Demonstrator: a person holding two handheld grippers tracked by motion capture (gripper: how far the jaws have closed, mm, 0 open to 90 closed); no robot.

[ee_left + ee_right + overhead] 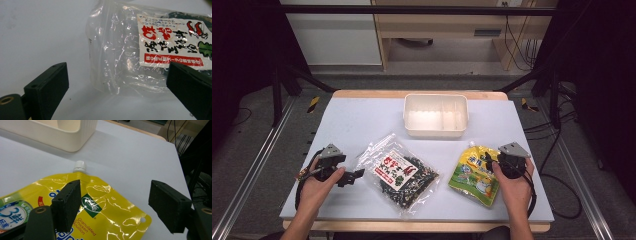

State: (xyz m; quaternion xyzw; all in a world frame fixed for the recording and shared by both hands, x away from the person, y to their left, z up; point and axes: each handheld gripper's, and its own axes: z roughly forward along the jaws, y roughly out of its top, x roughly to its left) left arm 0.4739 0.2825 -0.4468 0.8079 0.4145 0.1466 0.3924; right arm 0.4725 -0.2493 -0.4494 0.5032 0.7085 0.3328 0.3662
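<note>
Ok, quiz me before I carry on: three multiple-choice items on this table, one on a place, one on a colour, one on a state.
1. Where does the white bin stand?
A. at the table's far edge, in the middle
B. by the left gripper
C. on top of the yellow pouch

2. What colour is the spout cap of the yellow pouch?
A. red
B. white
C. black

3. How do the jaws of the right gripper stand?
A. clamped on the cap
B. shut on nothing
C. apart above the pouch

Answers: 1 A, the high view shows the bin beyond both bags. 2 B, the cap shows white against the table. 3 C, pouch surface shows between the jaws.
</note>
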